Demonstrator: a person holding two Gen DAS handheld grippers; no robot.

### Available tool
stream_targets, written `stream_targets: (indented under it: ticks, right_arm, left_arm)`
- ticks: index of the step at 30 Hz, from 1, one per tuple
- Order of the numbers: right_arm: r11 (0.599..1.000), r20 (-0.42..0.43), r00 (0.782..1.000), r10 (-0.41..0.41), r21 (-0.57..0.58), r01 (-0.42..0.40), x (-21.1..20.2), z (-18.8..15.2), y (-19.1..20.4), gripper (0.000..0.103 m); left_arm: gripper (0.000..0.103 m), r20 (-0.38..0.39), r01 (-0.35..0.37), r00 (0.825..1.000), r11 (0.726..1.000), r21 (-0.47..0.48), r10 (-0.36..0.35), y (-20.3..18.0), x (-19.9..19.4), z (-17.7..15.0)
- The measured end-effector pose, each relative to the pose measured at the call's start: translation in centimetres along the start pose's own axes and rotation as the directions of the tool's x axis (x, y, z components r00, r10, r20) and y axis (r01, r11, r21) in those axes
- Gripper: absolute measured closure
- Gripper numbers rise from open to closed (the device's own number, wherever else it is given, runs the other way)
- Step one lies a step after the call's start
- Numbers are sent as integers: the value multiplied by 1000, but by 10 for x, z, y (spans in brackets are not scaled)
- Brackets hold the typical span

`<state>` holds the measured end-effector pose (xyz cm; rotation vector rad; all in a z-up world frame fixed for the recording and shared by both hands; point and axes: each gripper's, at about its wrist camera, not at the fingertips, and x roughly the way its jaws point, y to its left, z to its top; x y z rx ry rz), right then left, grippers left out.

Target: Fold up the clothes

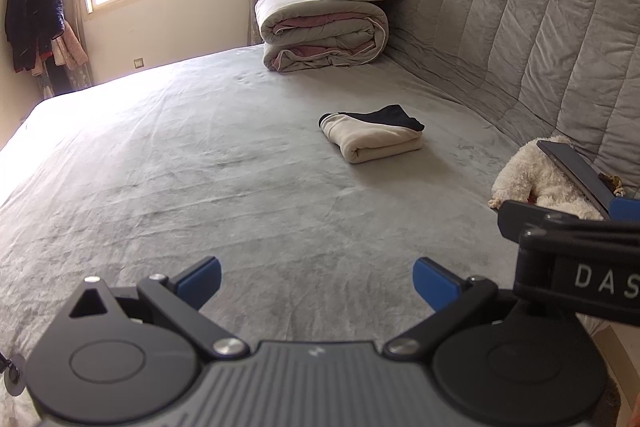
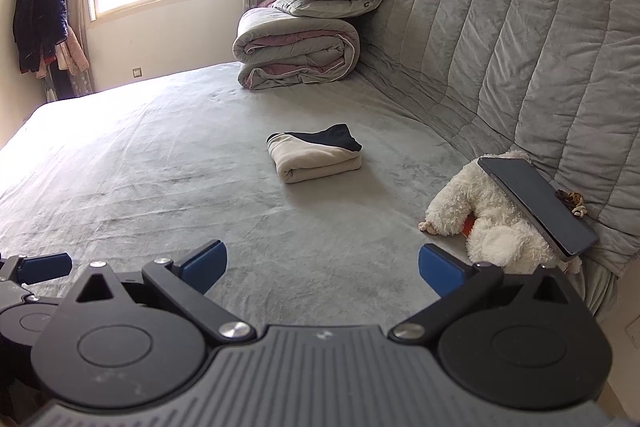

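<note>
Left tongs (image 1: 316,281) and right tongs (image 2: 322,267), both spread and empty, above bed (image 2: 160,167); folded garment (image 2: 316,159) beyond.

Left gripper (image 1: 316,281) jaws spread wide, right gripper (image 2: 322,269) likewise spread, side by side, both empty

My right gripper (image 1: 576,227) is blocking the lower part of the white plush toy (image 1: 536,175) in my left view, and the frame edge is cutting it off. A dark tablet (image 2: 536,205) is covering the toy's head. The folded garment's (image 2: 316,153) dark layer is hiding its far side.
</note>
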<state>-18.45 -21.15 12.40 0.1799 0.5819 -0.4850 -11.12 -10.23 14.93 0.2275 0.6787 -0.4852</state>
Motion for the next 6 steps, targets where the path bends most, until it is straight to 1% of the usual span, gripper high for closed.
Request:
stream_targets:
  ticks: [6]
  right_arm:
    - [1000,-6,1000,1,-1,-1,3,0,1,0]
  left_arm:
    - [1,4,-2,1000,1000,1,2,-1,2,-1]
